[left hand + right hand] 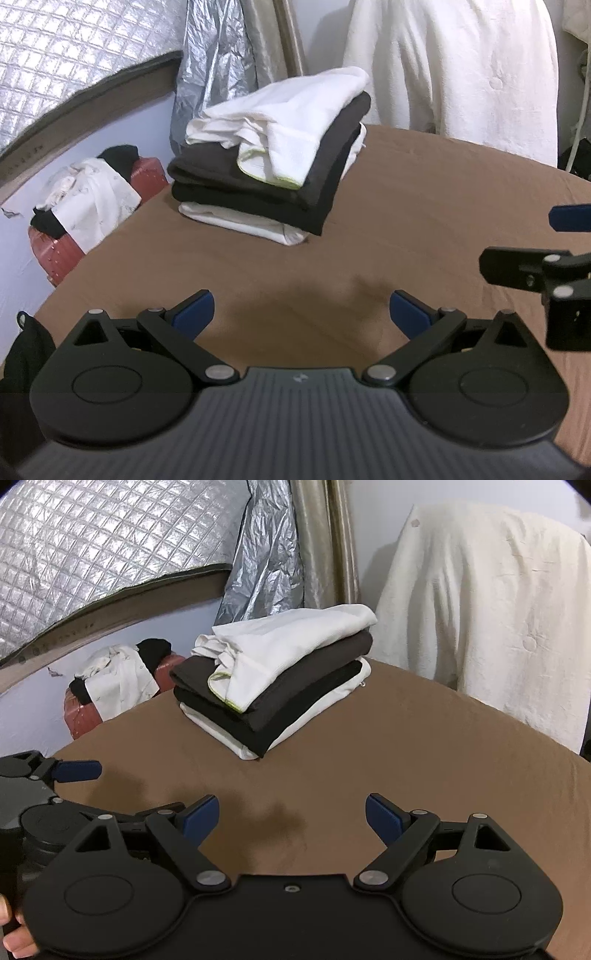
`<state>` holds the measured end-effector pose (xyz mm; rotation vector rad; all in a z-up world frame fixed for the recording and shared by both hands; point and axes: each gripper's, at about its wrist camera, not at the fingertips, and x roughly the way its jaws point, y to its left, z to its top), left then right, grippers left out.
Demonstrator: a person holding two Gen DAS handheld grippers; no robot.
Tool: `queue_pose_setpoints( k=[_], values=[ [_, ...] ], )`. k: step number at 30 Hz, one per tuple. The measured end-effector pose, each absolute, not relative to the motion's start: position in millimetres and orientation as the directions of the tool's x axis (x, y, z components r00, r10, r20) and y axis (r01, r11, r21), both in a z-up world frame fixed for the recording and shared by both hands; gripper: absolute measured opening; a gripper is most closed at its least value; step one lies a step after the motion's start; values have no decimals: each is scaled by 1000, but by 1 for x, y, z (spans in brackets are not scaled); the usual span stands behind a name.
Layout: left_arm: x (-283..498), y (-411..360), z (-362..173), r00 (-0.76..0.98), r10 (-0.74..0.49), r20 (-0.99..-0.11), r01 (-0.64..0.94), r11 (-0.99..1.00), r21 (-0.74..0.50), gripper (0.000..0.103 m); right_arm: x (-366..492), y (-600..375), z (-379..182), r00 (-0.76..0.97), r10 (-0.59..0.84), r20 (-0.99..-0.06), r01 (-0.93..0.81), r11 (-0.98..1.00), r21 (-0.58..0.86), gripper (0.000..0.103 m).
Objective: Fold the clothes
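In my left wrist view, the left gripper [301, 314] hangs released and empty over bare brown tabletop [424, 206]; the folded stack of clothes [273, 162] sits upper centre, four layers done. In my right wrist view, the right gripper [291, 818] is likewise spread wide and empty. Unfolded garments [118, 679] on the red suitcase [79, 720], middle left, look like what remains.
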<state>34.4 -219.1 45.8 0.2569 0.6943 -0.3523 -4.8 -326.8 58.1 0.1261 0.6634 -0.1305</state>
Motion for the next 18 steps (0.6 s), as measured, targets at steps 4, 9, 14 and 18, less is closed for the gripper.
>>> queue_pose_setpoints(
  k=[4, 9, 14, 18],
  values=[
    [36, -218, 45, 706, -228, -670, 396, 912, 107, 103, -5, -323, 58, 779, -84, -621, 154, 986, 60, 90],
    [39, -215, 43, 697, -241, -675, 396, 914, 84, 103, -5, -325, 55, 777, -93, -623, 162, 985, 55, 90],
    [41, -214, 42, 699, -237, -675, 397, 914, 90, 103, -3, -326, 55, 776, -92, -624, 164, 985, 58, 90],
    [43, -211, 43, 689, -243, -683, 393, 917, 70, 103, 0, -324, 56, 775, -98, -625, 166, 985, 51, 90]
  ],
)
